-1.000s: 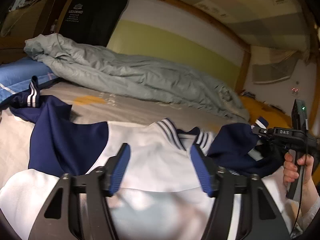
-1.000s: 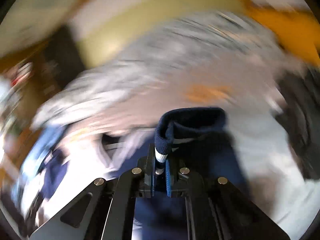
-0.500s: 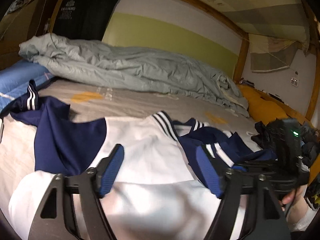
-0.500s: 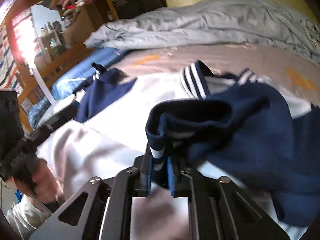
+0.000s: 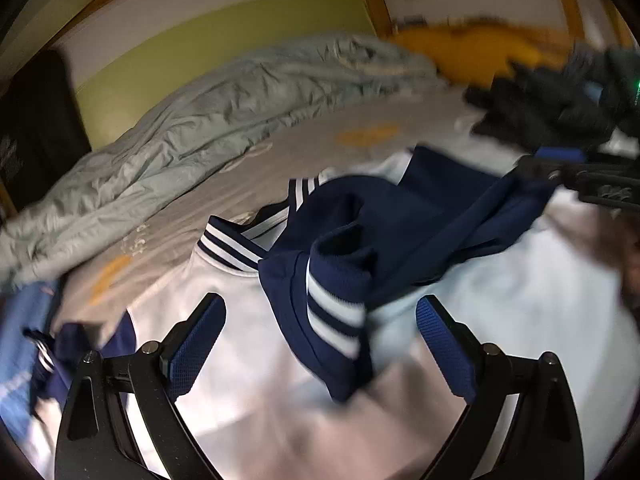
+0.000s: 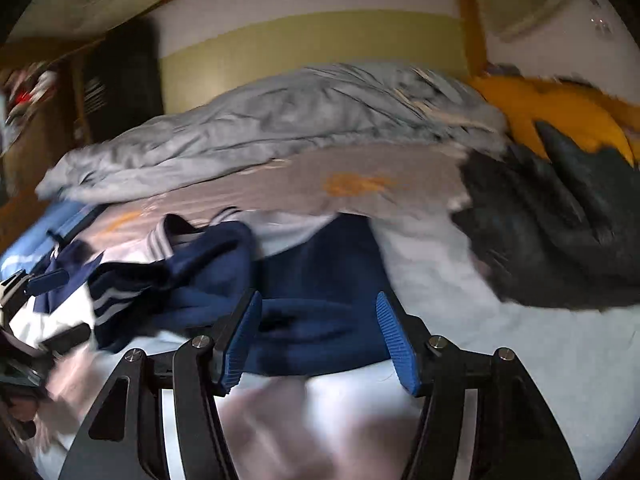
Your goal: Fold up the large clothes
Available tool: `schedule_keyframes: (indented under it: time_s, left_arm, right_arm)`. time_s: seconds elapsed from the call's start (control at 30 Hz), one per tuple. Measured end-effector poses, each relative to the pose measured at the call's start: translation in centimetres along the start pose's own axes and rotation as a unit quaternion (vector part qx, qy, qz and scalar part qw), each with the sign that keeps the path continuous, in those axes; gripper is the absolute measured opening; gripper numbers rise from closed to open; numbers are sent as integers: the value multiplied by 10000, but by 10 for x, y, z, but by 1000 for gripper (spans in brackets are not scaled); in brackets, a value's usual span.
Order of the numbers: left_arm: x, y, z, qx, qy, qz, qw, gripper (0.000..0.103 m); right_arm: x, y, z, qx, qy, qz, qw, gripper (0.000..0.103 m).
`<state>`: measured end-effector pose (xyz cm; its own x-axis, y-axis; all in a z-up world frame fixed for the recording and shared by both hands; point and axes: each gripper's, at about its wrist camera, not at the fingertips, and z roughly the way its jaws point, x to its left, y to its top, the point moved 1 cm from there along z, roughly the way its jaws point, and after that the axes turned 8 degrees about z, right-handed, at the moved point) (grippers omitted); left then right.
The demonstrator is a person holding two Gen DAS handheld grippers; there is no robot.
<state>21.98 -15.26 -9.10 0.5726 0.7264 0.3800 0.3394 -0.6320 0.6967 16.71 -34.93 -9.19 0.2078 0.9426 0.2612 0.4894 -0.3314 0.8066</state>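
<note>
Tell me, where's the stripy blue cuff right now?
In the left wrist view, the striped cuff lies on the jacket's white body, just right of the striped collar.

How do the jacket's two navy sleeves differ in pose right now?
The right sleeve lies folded across the white body, its striped cuff near the middle; the left sleeve sprawls outward, off the body, cuff at the bed's edge. Both are navy with white-striped cuffs, and neither the left gripper nor the right gripper holds one.

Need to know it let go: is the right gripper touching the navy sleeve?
Apart. In the right wrist view the right gripper is open, and the navy sleeve lies between the blue pads, clear of both.
</note>
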Motion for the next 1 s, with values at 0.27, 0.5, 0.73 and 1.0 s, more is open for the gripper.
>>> schedule_keyframes:
  time_s: [0.27, 0.5, 0.73, 1.0]
  left_arm:
    - [100, -34, -19, -443, 1088, -2092, 9708, 9]
    - [196, -108, -30, 193, 1785, -3326, 9258, 8]
    - [179, -138, -6, 790, 2392, -3287, 9102, 9]
    - [165, -139, -15, 491, 2428, -3138, 9166, 9]
  right_arm:
    - [3, -22, 21, 481, -14, -526, 9975, 62]
    - [4, -11, 4, 540, 594, -399, 9960, 62]
    - [23, 36, 24, 572, 375, -64, 9976, 67]
    - [31, 55, 137, 3111, 396, -26, 9495, 71]
